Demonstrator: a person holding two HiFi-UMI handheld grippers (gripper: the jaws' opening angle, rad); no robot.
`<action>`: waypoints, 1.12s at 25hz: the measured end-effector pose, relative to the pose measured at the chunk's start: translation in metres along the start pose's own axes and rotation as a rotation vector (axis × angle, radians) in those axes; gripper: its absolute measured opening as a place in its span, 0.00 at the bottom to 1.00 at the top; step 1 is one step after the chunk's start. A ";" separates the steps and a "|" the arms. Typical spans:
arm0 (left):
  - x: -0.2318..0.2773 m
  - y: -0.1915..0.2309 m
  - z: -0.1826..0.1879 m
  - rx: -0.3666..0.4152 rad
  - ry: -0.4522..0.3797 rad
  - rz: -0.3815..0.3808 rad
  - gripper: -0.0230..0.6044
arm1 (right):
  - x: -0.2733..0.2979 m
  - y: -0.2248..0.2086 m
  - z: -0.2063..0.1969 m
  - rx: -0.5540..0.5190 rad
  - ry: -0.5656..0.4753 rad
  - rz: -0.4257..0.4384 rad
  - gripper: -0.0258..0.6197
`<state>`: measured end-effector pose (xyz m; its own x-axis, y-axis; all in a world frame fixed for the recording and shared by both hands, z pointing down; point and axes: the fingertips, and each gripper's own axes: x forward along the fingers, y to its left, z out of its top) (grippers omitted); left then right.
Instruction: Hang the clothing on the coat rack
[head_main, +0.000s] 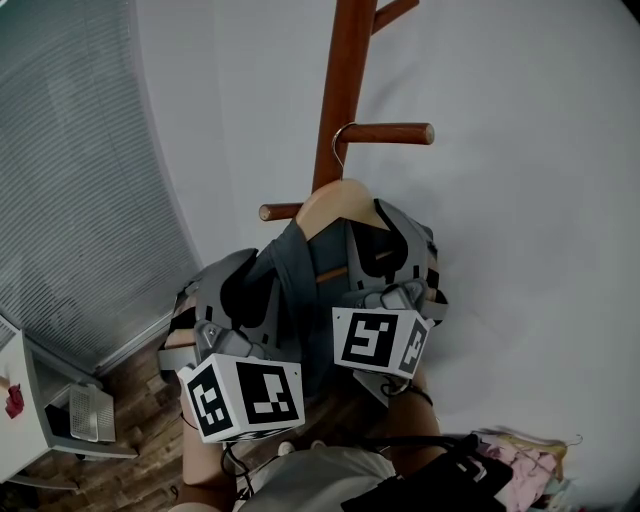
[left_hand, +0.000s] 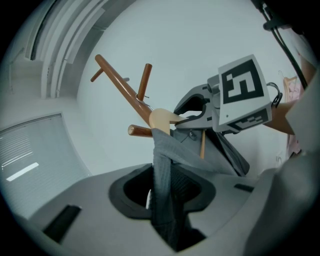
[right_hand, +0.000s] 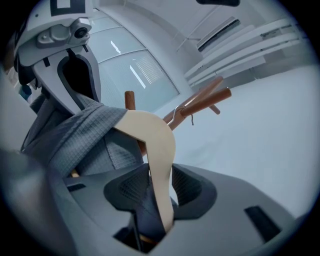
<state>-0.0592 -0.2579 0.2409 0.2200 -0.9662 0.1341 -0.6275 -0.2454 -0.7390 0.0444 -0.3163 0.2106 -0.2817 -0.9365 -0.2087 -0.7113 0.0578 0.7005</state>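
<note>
A brown wooden coat rack (head_main: 338, 95) stands against the white wall. A pale wooden hanger (head_main: 338, 198) has its metal hook (head_main: 343, 138) at the rack's right-hand peg (head_main: 392, 133) and looks looped over it. A grey garment (head_main: 300, 262) drapes over the hanger. My left gripper (left_hand: 167, 196) is shut on a fold of the grey garment (left_hand: 165, 165) below the hanger's left shoulder. My right gripper (right_hand: 160, 196) is shut on the hanger's pale arm (right_hand: 156, 145), with grey cloth pinched beneath it. In the head view the left gripper (head_main: 258, 292) and right gripper (head_main: 378, 252) flank the garment.
Window blinds (head_main: 70, 170) fill the left side. A white cabinet (head_main: 40, 410) stands on the wooden floor (head_main: 140, 400) at lower left. A heap of pink and pale clothes (head_main: 520, 455) lies at lower right. A lower peg (head_main: 280, 211) sticks out left of the pole.
</note>
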 end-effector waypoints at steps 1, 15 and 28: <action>-0.001 0.000 0.000 0.003 -0.006 0.007 0.22 | -0.001 0.001 0.000 -0.004 -0.003 0.002 0.28; -0.026 0.002 0.001 -0.023 -0.095 0.045 0.23 | -0.030 0.002 -0.005 0.100 -0.009 -0.017 0.19; -0.064 0.028 0.023 -0.118 -0.272 0.122 0.06 | -0.042 -0.006 0.005 0.075 -0.041 -0.077 0.07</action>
<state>-0.0734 -0.2010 0.1966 0.3189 -0.9368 -0.1440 -0.7405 -0.1514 -0.6548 0.0576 -0.2752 0.2119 -0.2491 -0.9243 -0.2892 -0.7779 0.0131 0.6283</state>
